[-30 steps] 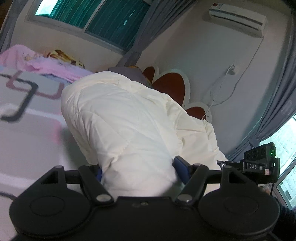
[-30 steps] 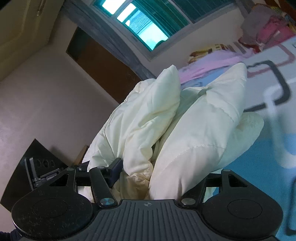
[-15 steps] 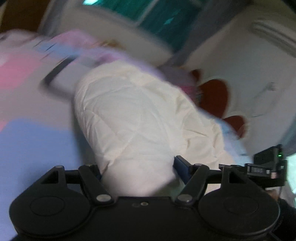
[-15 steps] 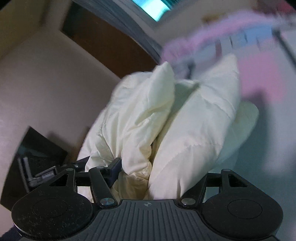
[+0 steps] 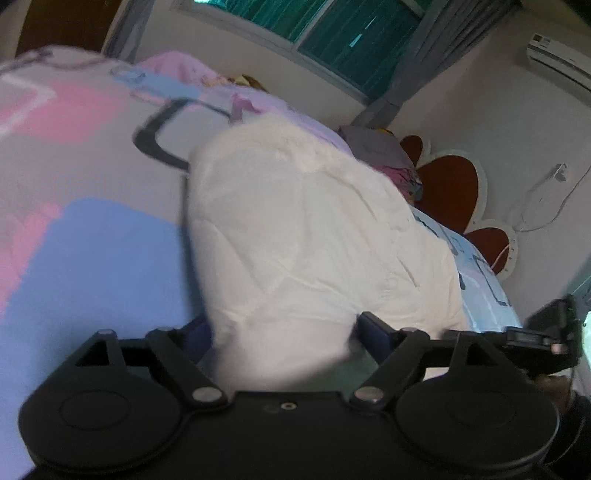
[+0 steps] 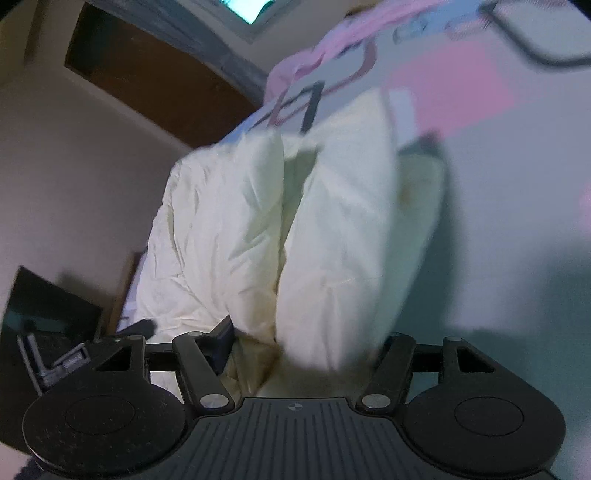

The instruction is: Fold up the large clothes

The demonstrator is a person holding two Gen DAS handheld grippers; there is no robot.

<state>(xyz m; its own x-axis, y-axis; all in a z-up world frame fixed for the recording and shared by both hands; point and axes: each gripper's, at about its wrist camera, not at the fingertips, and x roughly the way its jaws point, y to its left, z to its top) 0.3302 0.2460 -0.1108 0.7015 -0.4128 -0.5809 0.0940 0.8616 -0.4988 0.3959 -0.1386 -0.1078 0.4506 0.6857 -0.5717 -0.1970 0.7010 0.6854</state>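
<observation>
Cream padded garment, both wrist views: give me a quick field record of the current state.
garment: cream padded garment, bunched, puffy
left gripper: jaws closed on a thick fold of it
right gripper: jaws closed on two bunched folds
surface: bed cover with pink, blue and grey blocks
garment contact: far end seems to rest on the bed; not certain, frames blurred
background: heart-shaped headboard, teal window, wall air conditioner
fold state: not flat yet

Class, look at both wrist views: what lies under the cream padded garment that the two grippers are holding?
Under the cream padded garment lies the patterned bedsheet, showing pink, blue and grey blocks around it. Whatever is directly beneath its bulk is covered. The left gripper and right gripper each clamp it.
</observation>
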